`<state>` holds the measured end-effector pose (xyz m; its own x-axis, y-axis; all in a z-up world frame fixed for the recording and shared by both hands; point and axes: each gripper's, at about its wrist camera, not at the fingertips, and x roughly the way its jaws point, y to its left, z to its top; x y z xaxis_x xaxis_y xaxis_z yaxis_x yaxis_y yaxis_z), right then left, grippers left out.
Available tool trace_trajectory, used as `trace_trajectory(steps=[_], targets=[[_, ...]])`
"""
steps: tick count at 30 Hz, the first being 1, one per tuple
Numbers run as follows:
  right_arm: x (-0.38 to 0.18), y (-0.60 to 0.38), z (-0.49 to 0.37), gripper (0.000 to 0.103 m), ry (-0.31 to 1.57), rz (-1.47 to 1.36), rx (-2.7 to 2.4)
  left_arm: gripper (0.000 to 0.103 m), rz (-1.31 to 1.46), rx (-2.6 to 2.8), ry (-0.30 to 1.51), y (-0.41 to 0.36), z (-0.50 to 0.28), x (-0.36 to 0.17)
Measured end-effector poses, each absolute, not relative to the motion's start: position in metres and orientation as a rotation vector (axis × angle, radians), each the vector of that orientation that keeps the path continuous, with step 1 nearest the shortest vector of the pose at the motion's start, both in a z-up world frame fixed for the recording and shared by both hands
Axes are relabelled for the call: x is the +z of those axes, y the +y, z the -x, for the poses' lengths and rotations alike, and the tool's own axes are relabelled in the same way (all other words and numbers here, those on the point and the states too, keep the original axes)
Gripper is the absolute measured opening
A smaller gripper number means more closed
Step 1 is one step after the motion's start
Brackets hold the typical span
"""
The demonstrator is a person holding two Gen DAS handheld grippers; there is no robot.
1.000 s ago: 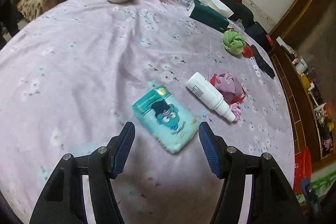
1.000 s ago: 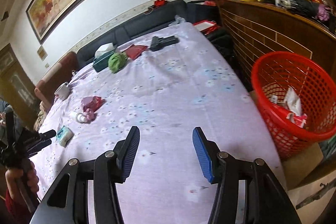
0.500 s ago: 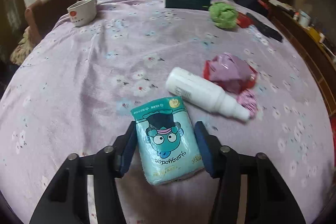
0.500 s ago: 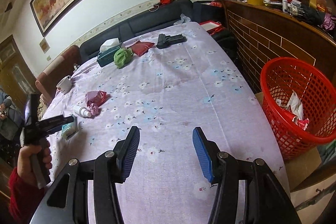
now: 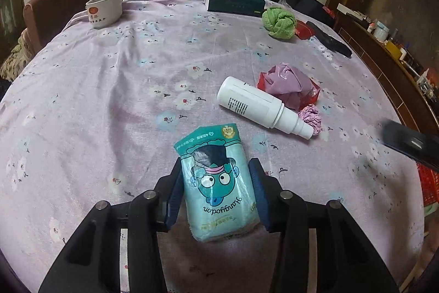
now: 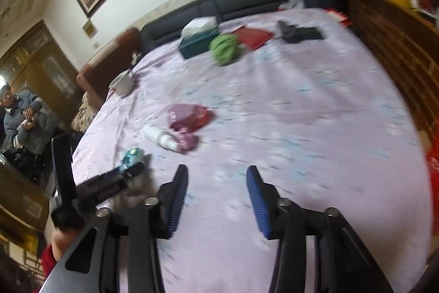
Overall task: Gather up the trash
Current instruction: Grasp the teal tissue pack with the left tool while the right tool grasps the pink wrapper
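Two grippers are working: the left gripper (image 5: pixel 216 191) is clamping the teal tissue pack (image 5: pixel 218 183) between its pads over the purple tablecloth (image 5: pixel 109 89) — a pickup in hand, apparently — while the right gripper (image 6: pixel 216 197) is hovering open-jawed and empty. Next, probably carrying the pack to the bin.

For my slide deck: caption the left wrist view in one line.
Left claw closed around a teal tissue pack on the floral tablecloth, white bottle and crumpled wrappers beyond.

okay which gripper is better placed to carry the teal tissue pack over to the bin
Left. The left gripper has its pads against both sides of the teal tissue pack. The right gripper is open over bare tablecloth, apart from it.
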<state>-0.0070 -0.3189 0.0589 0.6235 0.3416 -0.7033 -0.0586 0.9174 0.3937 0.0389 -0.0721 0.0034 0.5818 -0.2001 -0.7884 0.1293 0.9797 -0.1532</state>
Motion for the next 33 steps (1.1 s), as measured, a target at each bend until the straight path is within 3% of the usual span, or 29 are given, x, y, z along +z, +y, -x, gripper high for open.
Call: trace_trajectory(steps=[15, 18, 33], targets=[[0.000, -0.250, -0.098, 0.028, 1.030, -0.336, 0.193, 0.043, 0.099, -0.205, 0.927, -0.069, -0.039, 0.003], [0.003, -0.252, -0.089, 0.026, 1.014, -0.326, 0.194, 0.039, 0.119, -0.243, 0.925, -0.072, -0.035, 0.004], [0.027, -0.288, 0.041, 0.026, 0.772, -0.189, 0.072, 0.039, -0.029, -0.323, 0.829, -0.135, 0.024, 0.017]])
